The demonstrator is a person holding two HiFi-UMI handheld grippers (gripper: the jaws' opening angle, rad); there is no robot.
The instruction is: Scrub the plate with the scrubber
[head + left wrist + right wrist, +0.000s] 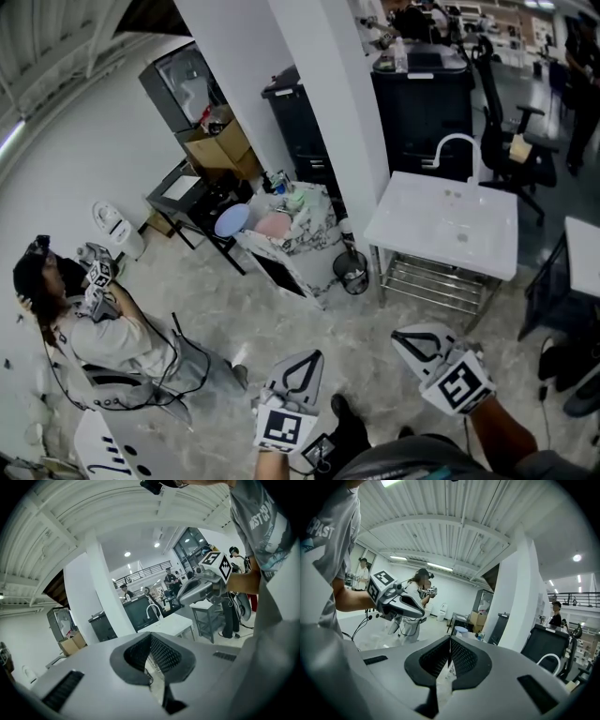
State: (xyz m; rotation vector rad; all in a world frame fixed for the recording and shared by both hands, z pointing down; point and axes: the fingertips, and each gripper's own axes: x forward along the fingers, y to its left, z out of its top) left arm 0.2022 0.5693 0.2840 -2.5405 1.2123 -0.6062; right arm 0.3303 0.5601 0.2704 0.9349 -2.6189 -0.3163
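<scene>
- Grey mesh pads on my right claw (449,641) are pressed together, with nothing between them.
- My left claw (150,641) is closed in the same way and is also empty.
- From the head view, both claws hang low over the marbled floor (281,319). The left claw (309,361) is near my shoe and the right claw (412,339) is further right, with the two well apart.
- Ahead of the right claw stands a white sink table (403,216) with a curved tap (457,142) at its back edge.
- The pale blue plate (232,220), as far as I can tell that is what it is, lies on a cluttered stand (281,258) at the foot of the white pillar (328,94). It is just beside something pink and far from both claws.
- I cannot pick out the scrubber in that clutter.
- A small black bin (350,272) stands between the stand and the sink table.
- At far left another person (103,333) sits holding claws of their own.
</scene>
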